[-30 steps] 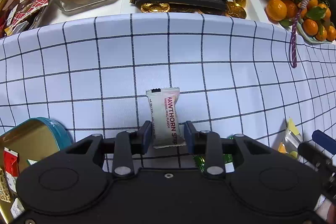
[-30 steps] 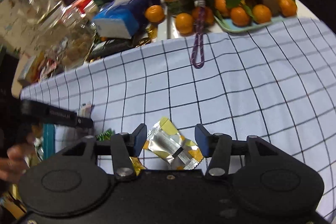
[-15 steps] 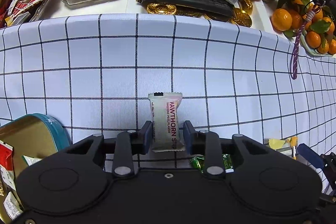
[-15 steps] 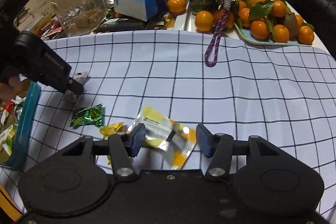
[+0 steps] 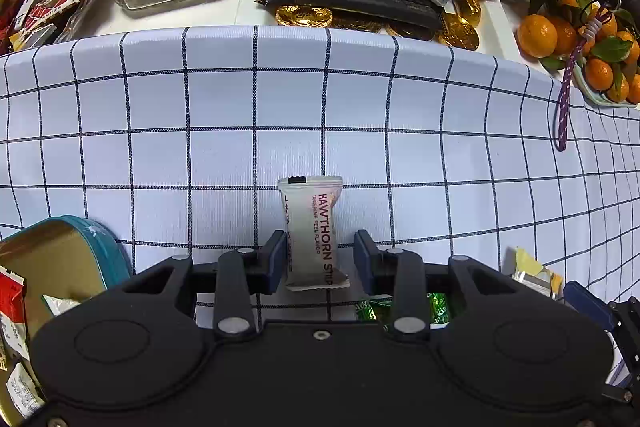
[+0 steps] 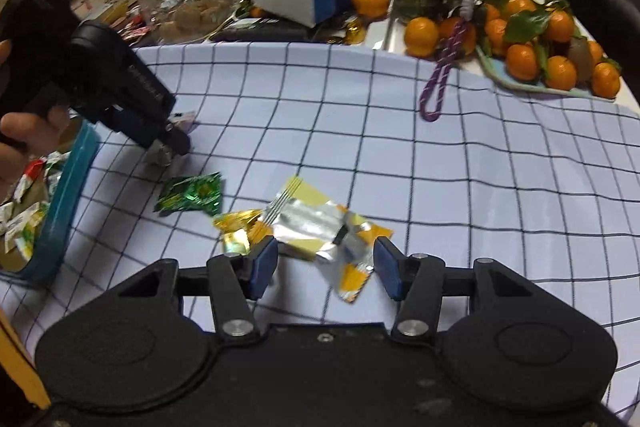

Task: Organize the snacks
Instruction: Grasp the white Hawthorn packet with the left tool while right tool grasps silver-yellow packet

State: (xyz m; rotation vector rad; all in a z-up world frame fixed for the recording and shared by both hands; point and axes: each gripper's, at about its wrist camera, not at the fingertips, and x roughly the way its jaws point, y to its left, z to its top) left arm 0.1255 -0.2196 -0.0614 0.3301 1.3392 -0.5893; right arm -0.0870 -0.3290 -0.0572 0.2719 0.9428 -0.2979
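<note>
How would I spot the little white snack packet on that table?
Find the checked tablecloth; near its front edge, right of the teal tin, lies a white hawthorn strip packet. It alone is white with pink lettering; the wrappers nearby are green, gold or silver.

My white hawthorn strip [image 5: 312, 233] lies flat on the checked cloth [image 5: 224, 131]; green candy [image 6: 191, 193] and silver-yellow wrapper [image 6: 316, 229] lie nearby.

Black grippers, blue pads

Silver screws are seen on each black gripper [image 5: 320, 259] [image 6: 326, 267]; white lettering is printed on the left gripper at 10 o'clock.
</note>
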